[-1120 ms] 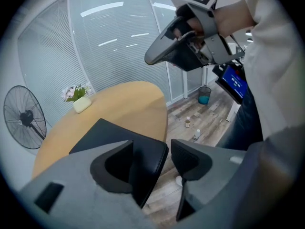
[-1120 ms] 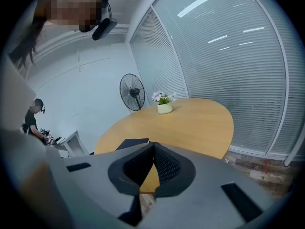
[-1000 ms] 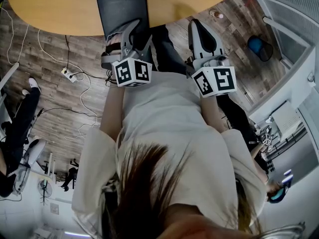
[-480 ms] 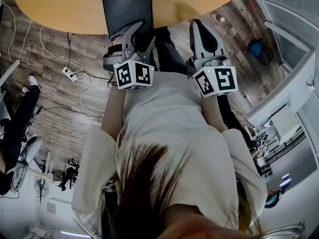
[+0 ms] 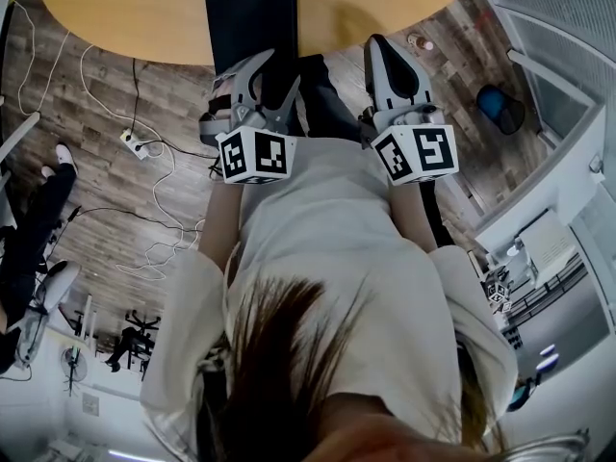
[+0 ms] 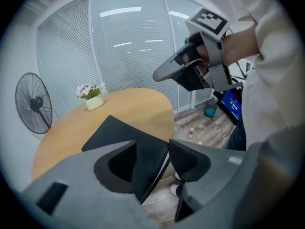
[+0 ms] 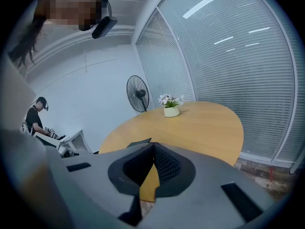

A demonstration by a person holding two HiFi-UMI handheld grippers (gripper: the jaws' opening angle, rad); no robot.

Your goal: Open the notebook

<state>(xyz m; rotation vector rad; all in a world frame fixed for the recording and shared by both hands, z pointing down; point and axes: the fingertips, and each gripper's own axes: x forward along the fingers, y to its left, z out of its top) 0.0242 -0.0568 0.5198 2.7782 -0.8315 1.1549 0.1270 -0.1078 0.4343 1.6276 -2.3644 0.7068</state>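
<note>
Across the middle of the room, item one: round wooden table (image 5: 115,17), pale top.

Item two: notebook (image 6: 119,132), black and closed, lying on the table's near side with its near corner reaching past the rim toward the person. White page edges show beneath the cover. It is judged light, with a fairly stiff, smooth cover that pads may slip on, and the whole book is likely to slide or lift if pulled. The best hold is probably the cover alone at the overhanging free corner, away from the spine, with the page block pinned down.

Item three: left gripper (image 6: 152,159), jaws spread wide and just now closing. The notebook's near corner stands between them; no firm pinch is evident.

Item four: right gripper (image 7: 153,156), held off the table, jaw tips met, nothing between them.

Item five: small pot of flowers (image 7: 171,109), at the table's far side.
</note>
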